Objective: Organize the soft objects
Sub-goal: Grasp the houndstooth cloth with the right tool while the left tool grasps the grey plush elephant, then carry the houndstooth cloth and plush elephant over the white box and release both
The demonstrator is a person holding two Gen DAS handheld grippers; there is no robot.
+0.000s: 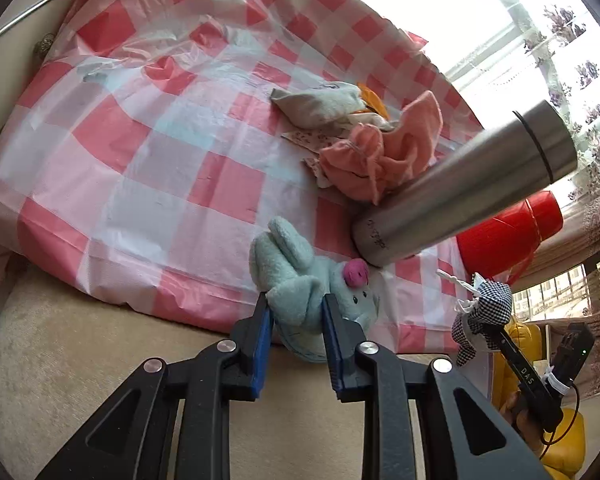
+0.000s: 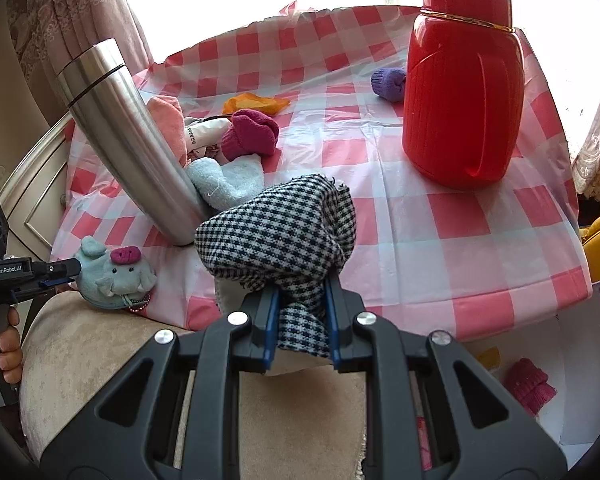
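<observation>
Left tool point(image 1: 296, 312): clenched on one fuzzy pale-blue plush point(image 1: 300, 276), lower centre.
Right tool point(image 2: 302, 320): clenched on one woven houndstooth cloth point(image 2: 276, 232), centre.
Desk point(image 2: 440, 240): glossy pink-checked cover.
Flasks: one steel cylinder point(image 2: 128, 140), one ribbed red plastic jug point(image 2: 460, 92).

A steel flask point(image 2: 128, 140) is standing near the table's front left edge, blocking the way to the pile of soft things point(image 1: 364, 136) lying just behind it. A red jug point(image 2: 462, 92) is taking up the right rear, with a purple sock point(image 2: 388, 83) lying just beside it. Between flask and jug the checked cloth point(image 2: 440, 216) is lying bare, leaving a wide lane. In the left wrist view, open cloth is stretching left of the pile.
</observation>
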